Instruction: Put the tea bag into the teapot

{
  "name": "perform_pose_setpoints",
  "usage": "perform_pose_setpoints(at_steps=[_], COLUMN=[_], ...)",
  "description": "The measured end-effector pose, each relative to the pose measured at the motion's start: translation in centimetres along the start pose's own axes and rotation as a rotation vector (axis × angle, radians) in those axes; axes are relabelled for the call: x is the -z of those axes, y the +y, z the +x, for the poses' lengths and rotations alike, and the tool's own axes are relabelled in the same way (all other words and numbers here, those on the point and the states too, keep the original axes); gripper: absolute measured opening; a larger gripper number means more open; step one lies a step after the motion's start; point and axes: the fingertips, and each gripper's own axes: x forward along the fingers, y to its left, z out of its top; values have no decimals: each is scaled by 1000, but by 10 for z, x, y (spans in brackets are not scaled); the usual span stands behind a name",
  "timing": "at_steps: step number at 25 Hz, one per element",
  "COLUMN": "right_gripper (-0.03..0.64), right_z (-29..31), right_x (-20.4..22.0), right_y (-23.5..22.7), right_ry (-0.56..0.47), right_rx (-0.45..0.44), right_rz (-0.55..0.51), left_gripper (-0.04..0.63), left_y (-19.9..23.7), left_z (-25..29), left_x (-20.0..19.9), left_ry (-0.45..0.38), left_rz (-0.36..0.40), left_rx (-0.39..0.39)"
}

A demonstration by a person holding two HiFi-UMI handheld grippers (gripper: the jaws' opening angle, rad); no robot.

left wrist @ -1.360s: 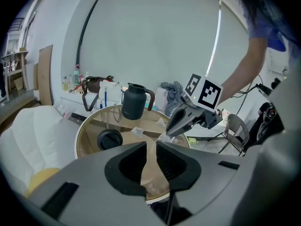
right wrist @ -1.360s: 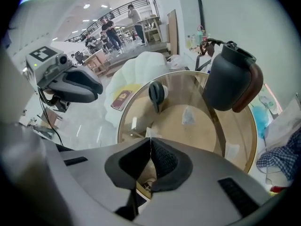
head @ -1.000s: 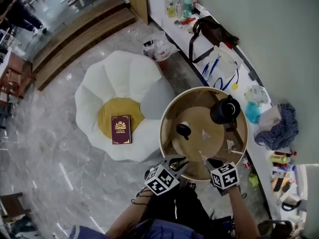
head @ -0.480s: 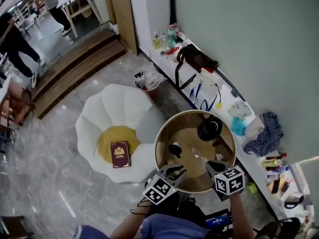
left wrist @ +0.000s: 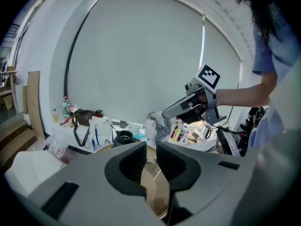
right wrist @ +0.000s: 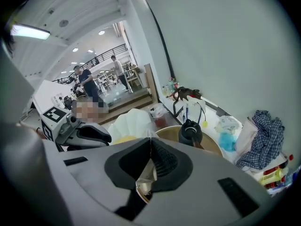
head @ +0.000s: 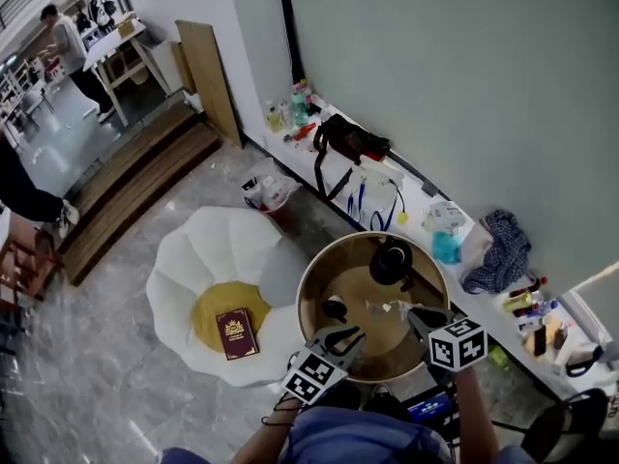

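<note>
Right tongs (head: 412, 313) are clamped tight, with the small white paper tea bag (head: 385, 307) pinched at their tips, up over the round wooden table (head: 360, 283). The glossy black teapot (head: 390, 262) stands just beyond those tips. Left tongs (head: 346, 336) hover alongside, jaws a narrow gap apart, nothing between them.

The head view looks steeply down from high over the round wooden bench (head: 363, 288) and grey marble floor (head: 106, 356). The left gripper view rides low, close behind its grey fingers (left wrist: 134, 161), facing the pale wall (left wrist: 141, 55) across the bench. The right gripper view does likewise, seemingly tilted lower. All three share the black round teapot (head: 390, 262).
</note>
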Motion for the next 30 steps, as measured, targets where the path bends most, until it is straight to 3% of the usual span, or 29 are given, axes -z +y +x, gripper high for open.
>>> perform_pose_setpoints(at_steps=[6, 15, 23, 30], right_gripper=[18, 18, 18, 18], right_z=[-12, -9, 14, 51], right_x=[-11, -44, -69, -71], right_y=[-8, -39, -85, -127], right_ry=[-38, -51, -13, 105], right_rx=[57, 77, 48, -31], right_rz=[25, -9, -83, -175], left_gripper=[58, 59, 58, 58], left_y=[-8, -13, 0, 11], left_z=[1, 26, 55, 88], left_x=[-10, -34, -45, -61], left_ry=[-10, -36, -35, -35], left_rz=[45, 55, 10, -64], left_rx=[50, 66, -19, -130])
